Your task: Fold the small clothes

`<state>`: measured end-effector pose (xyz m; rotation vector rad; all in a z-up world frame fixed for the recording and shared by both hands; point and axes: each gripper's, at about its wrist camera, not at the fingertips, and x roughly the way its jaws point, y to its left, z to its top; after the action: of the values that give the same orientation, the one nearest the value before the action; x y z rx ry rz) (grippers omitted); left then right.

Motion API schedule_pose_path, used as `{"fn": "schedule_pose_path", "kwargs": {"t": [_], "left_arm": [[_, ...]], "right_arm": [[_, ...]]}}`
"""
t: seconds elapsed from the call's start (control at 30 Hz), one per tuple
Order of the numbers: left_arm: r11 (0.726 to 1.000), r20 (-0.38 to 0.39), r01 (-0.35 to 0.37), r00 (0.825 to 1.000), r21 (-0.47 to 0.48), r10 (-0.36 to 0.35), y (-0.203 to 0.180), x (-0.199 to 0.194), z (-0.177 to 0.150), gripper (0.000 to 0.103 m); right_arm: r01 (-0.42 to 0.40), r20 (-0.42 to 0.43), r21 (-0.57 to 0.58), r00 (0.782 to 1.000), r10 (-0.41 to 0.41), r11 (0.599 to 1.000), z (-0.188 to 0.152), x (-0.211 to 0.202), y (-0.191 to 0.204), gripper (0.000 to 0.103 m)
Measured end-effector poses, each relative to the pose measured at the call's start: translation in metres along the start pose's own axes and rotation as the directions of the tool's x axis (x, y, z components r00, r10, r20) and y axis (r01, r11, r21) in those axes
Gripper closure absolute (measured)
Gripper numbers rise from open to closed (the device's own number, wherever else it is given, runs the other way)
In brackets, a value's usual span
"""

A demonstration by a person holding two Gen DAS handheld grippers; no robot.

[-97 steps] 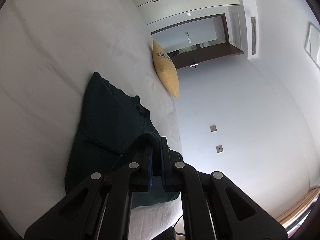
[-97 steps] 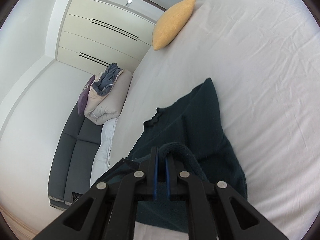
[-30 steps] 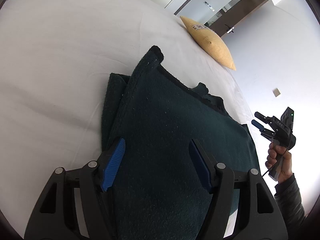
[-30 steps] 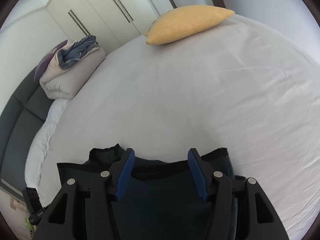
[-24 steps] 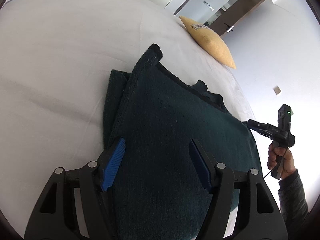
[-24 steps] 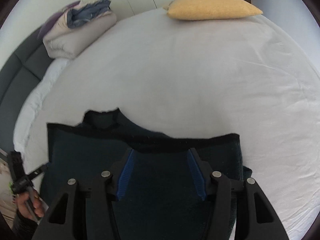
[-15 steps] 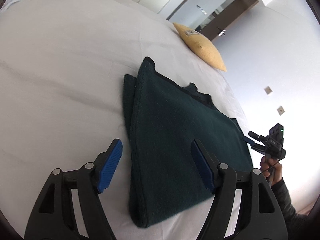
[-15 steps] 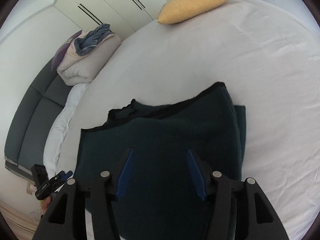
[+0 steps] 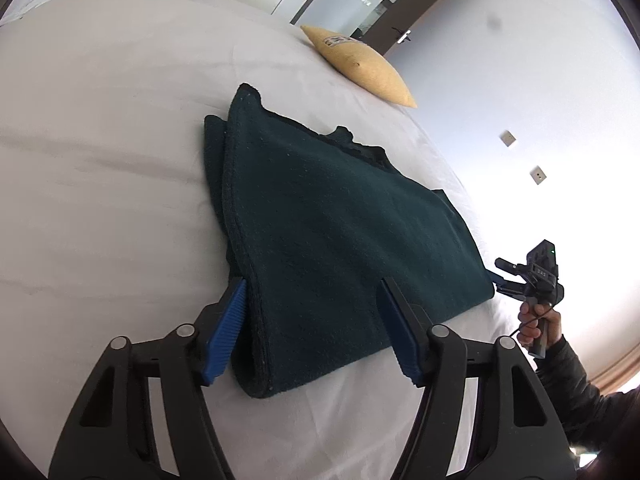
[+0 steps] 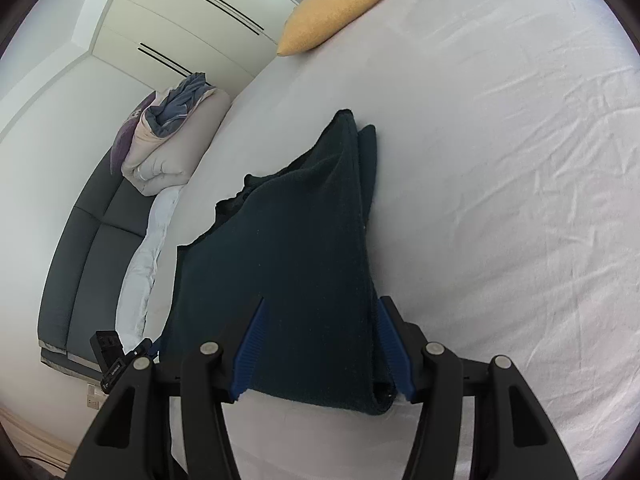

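Observation:
A dark green garment lies folded flat on the white bed sheet, its collar at the far edge. My left gripper straddles the near left corner of it. Its jaws are closing, with the folded edge between the blue pads, which do not squeeze it. My right gripper stands open over the near right corner of the garment. In the left wrist view a hand holds the right gripper at the garment's right edge. The left gripper shows small at the lower left of the right wrist view.
A yellow cushion lies at the far edge of the bed, also in the right wrist view. A pile of folded bedding rests on a dark sofa beside the bed. Wardrobe doors and white walls stand behind.
Both grippers let go of the garment, which now lies folded over. Both have drawn back to its near corners. The left jaws have narrowed slightly.

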<state>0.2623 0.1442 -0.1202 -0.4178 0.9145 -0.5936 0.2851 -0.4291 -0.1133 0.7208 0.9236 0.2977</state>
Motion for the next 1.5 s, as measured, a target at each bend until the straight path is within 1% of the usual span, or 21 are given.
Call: {"fn": "schedule_pose_path", "kwargs": {"t": [0.1,0.17,0.2,0.27,0.3,0.37,0.4,0.5,0.57,0.67,0.7,0.73,0.77,0.8,0.93,1.0,1.07,1.1,1.13,1.33,1.5], "left_arm": [[0.999,0.003,0.039,0.999,0.006,-0.039,-0.002,-0.001,-0.002,0.046],[0.998,0.008,0.069,0.998,0.000,-0.069,0.000,-0.004,-0.004,0.046],[0.998,0.000,0.064,0.998,-0.011,-0.064,0.003,-0.002,-0.005,0.046],[0.997,-0.058,0.049,0.997,-0.059,-0.052,0.014,0.008,-0.006,0.046],[0.996,-0.067,0.051,0.996,-0.076,-0.056,0.018,0.010,-0.006,0.049],[0.994,-0.078,0.066,0.994,-0.089,-0.073,0.021,0.014,-0.004,0.049],[0.993,-0.085,0.069,0.993,-0.099,-0.078,0.022,0.017,-0.002,0.052],[0.992,-0.111,0.059,0.991,-0.107,-0.071,0.022,0.027,0.007,0.077],[0.994,-0.106,0.050,0.992,-0.097,-0.061,0.019,0.028,0.011,0.082],[0.994,-0.090,0.054,0.994,-0.098,-0.063,0.017,0.026,0.014,0.087],[0.993,-0.088,0.055,0.994,-0.101,-0.064,0.016,0.025,0.013,0.091],[0.993,-0.088,0.055,0.994,-0.103,-0.064,0.016,0.025,0.012,0.093],[0.993,-0.087,0.051,0.994,-0.105,-0.061,0.017,0.025,0.011,0.093],[0.993,-0.085,0.049,0.995,-0.106,-0.058,0.017,0.025,0.010,0.096],[0.992,-0.070,0.047,0.996,-0.114,-0.055,0.019,0.022,0.006,0.098],[0.993,-0.064,0.047,0.996,-0.113,-0.054,0.019,0.021,0.004,0.098],[0.993,-0.064,0.045,0.997,-0.111,-0.052,0.019,0.022,0.003,0.098],[0.993,-0.064,0.042,0.997,-0.107,-0.049,0.019,0.022,0.003,0.099],[0.994,-0.063,0.037,0.997,-0.100,-0.044,0.018,0.022,0.002,0.099],[0.996,-0.061,0.028,0.998,-0.085,-0.034,0.020,0.018,-0.004,0.099],[0.994,-0.072,0.027,0.997,-0.102,-0.034,0.029,0.016,-0.013,0.100]], "right_arm": [[-0.013,-0.002,0.016,1.000,0.013,1.000,-0.004,0.002,-0.003,0.044],[-0.025,0.000,0.024,1.000,0.025,0.999,-0.007,0.002,-0.005,0.044],[-0.028,-0.001,0.025,1.000,0.028,0.999,-0.008,0.002,-0.005,0.044],[-0.032,-0.004,0.028,0.999,0.032,0.999,-0.009,0.002,-0.008,0.044],[-0.033,-0.005,0.033,0.999,0.033,0.999,-0.009,0.001,-0.009,0.044],[-0.038,-0.005,0.044,0.999,0.038,0.998,-0.010,-0.002,-0.013,0.044],[-0.042,-0.004,0.049,0.999,0.042,0.998,-0.010,-0.004,-0.015,0.044],[-0.044,0.004,0.065,0.999,0.044,0.997,-0.010,-0.007,-0.020,0.044],[-0.057,0.011,0.072,0.998,0.057,0.996,-0.010,-0.009,-0.023,0.044],[-0.082,0.009,0.073,0.997,0.081,0.994,-0.008,-0.006,-0.024,0.045],[-0.091,0.003,0.071,0.996,0.091,0.993,-0.008,-0.004,-0.024,0.048],[-0.095,-0.001,0.068,0.995,0.095,0.993,-0.007,-0.003,-0.024,0.052],[-0.098,-0.001,0.062,0.995,0.098,0.993,-0.006,-0.002,-0.022,0.053],[-0.106,0.000,0.051,0.994,0.106,0.993,-0.006,-0.002,-0.019,0.054],[-0.114,-0.006,0.001,0.993,0.114,0.994,-0.007,0.000,-0.008,0.059],[-0.101,-0.017,-0.007,0.995,0.101,0.995,-0.006,0.003,-0.006,0.063],[-0.075,-0.025,-0.012,0.997,0.075,0.997,-0.005,0.006,-0.006,0.073],[-0.056,-0.025,-0.019,0.998,0.056,0.998,-0.004,0.007,-0.005,0.084],[-0.039,-0.022,-0.027,0.999,0.038,0.999,-0.004,0.007,-0.004,0.091],[0.004,0.001,-0.035,1.000,-0.004,0.999,-0.009,0.003,-0.004,0.096],[0.029,-0.010,-0.028,1.000,-0.029,0.999,-0.018,0.003,-0.012,0.096]]}}
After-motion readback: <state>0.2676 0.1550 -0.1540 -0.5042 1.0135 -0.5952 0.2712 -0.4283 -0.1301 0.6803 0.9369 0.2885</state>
